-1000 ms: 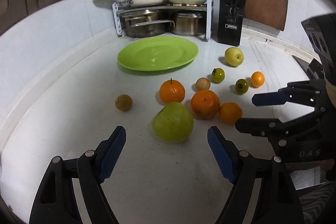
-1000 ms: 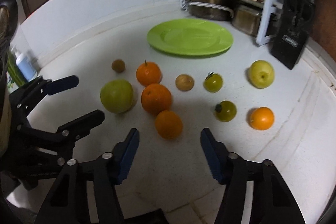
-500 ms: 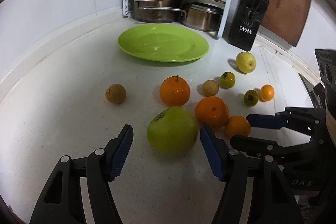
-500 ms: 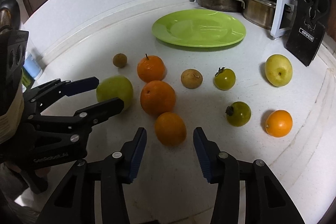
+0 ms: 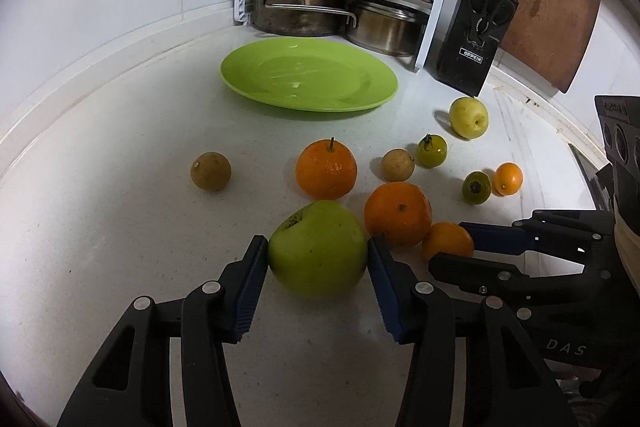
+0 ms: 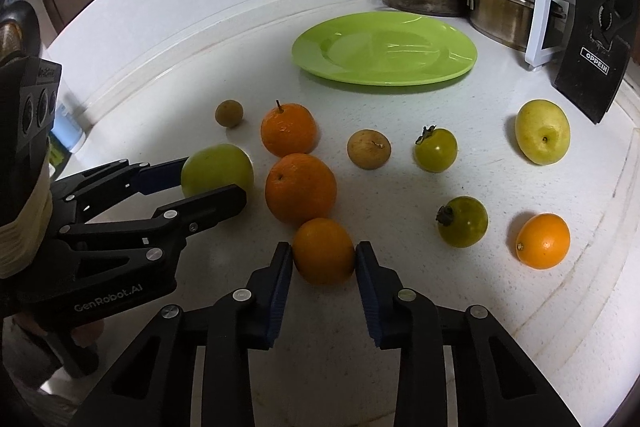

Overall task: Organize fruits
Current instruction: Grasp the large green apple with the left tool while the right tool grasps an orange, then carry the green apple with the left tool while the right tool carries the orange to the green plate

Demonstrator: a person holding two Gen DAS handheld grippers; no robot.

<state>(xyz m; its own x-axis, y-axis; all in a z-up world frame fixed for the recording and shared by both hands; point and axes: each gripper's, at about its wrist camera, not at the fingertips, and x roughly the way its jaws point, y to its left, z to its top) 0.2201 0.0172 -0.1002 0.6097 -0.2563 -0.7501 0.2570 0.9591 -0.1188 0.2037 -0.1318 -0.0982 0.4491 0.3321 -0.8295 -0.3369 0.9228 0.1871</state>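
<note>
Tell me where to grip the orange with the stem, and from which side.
Take the stemmed orange across its widest middle, pads on its left and right flanks, coming down from above. It sits upright with the stem on top, so a grip lower down leaves the stem alone. The bigger orange crowds its near side, so a low frontal approach looks blocked.

A white label reading "OPPEIN" marks the front of the black knife block [image 5: 474, 39] on a kitchen counter. "GenRobot.AI" is printed in grey on the body of the left gripper [image 6: 218, 185]; the letters "DAS" appear on the right gripper [image 5: 450, 253].
</note>
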